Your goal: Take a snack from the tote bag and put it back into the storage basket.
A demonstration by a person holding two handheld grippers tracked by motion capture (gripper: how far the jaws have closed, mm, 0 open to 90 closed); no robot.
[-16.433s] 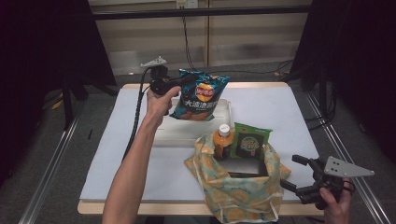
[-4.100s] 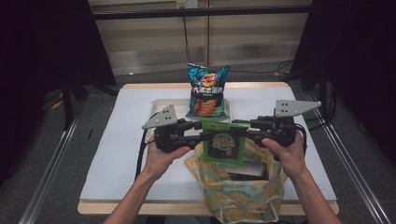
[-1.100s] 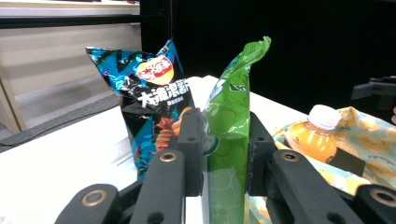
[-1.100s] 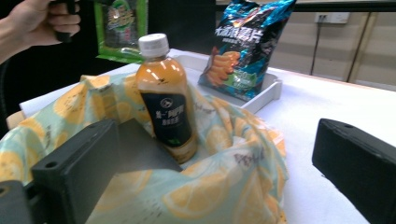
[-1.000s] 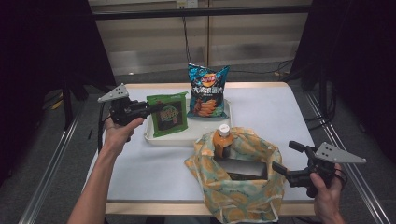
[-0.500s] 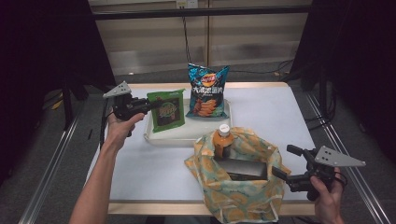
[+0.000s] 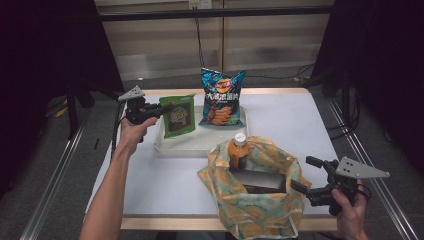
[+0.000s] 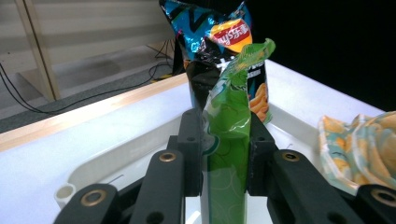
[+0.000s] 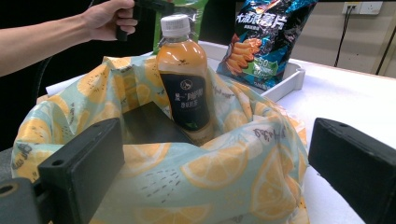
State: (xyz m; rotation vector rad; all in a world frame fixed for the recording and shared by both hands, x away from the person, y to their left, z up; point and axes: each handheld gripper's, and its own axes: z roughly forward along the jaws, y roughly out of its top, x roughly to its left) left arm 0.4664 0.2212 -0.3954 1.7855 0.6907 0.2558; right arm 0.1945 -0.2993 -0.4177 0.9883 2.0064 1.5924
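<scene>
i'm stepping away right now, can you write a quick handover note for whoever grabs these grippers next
Left gripper: shut on the green foil snack packet, held upright over the left end of the white plastic tray.
Right gripper: open, holding nothing, at the right side of the lemon-print cloth bag.
Blue crisp bag: standing in the tray, leaning at its back.
In the cloth bag: an orange drink bottle with a white cap and a flat black box.
Done: crisp bag is out and in the tray.
Left: probably set the green packet down in the tray and let go, then take out the bottle and box.
</scene>
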